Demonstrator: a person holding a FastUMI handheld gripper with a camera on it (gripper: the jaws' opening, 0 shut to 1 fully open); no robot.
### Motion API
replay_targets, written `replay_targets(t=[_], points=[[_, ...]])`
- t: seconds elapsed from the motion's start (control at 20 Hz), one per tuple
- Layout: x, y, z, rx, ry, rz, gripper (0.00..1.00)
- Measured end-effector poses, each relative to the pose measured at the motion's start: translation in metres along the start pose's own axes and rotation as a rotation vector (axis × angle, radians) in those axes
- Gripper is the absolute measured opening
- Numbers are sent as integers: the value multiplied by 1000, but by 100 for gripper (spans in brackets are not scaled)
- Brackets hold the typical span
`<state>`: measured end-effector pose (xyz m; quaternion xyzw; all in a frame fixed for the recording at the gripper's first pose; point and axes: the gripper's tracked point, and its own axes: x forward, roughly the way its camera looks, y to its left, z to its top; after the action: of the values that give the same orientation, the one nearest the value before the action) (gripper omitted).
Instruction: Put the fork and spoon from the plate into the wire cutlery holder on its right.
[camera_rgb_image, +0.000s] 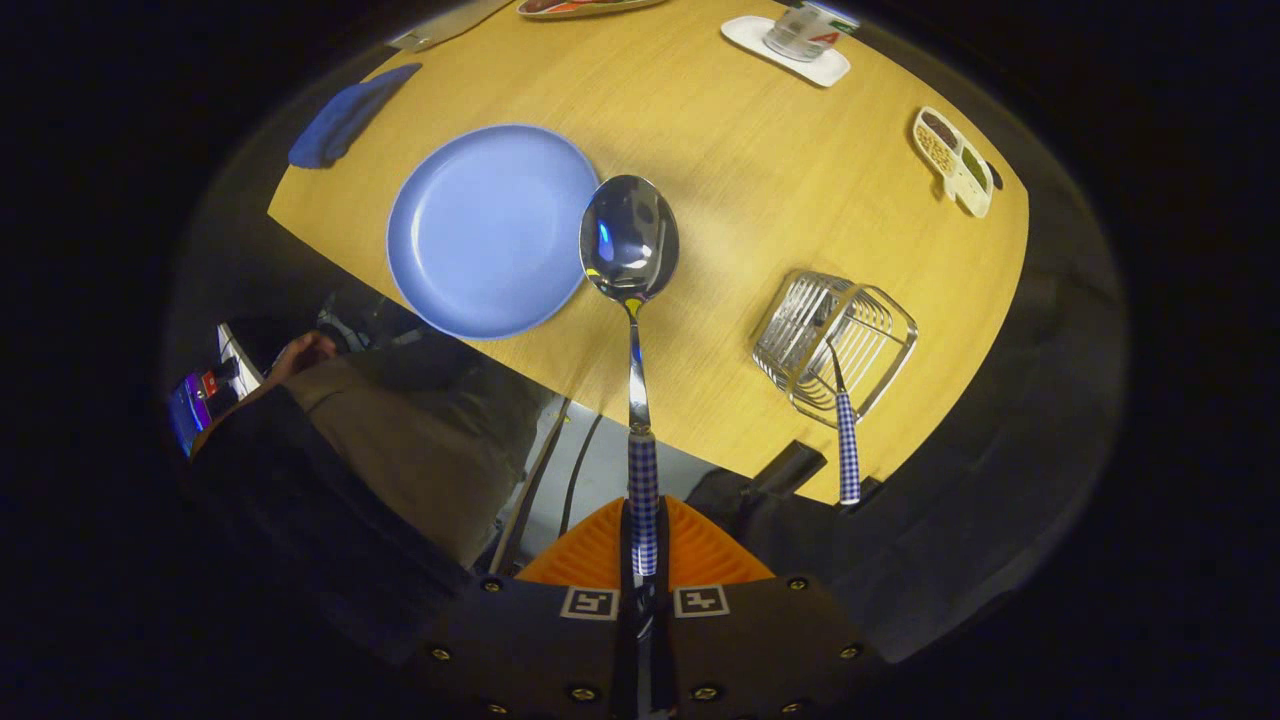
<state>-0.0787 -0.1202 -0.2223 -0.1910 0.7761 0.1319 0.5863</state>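
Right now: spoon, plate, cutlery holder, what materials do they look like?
Spoon, clamped in the gripper: polished metal, mirror-like bowl; checked handle, likely plastic. Plate: matte blue, probably plastic or melamine. Cutlery holder: shiny bare metal wire, holding the fork.

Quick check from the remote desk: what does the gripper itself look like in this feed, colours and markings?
The gripper has two orange ribbed finger pads that taper forward. Behind them sits a dark body plate with brass-coloured screws along its edges, and two small square black-and-white markers flank the centre slot. No cables show on it. The person beside it wears a dark sleeve.
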Motion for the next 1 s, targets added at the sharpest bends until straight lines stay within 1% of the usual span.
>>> replay_targets(t=[0.3,0.45,0.55,0.7,0.8,1.0], points=[[-8,-37,-42,97,67,8,6],[-11,-43,-52,133,76,38,6],[-10,-43,-53,168,87,86,6],[-9,-49,-58,199,131,130,6],[-6,-54,-58,214,171,141,6],[-1,-76,-45,211,254,132,5]])
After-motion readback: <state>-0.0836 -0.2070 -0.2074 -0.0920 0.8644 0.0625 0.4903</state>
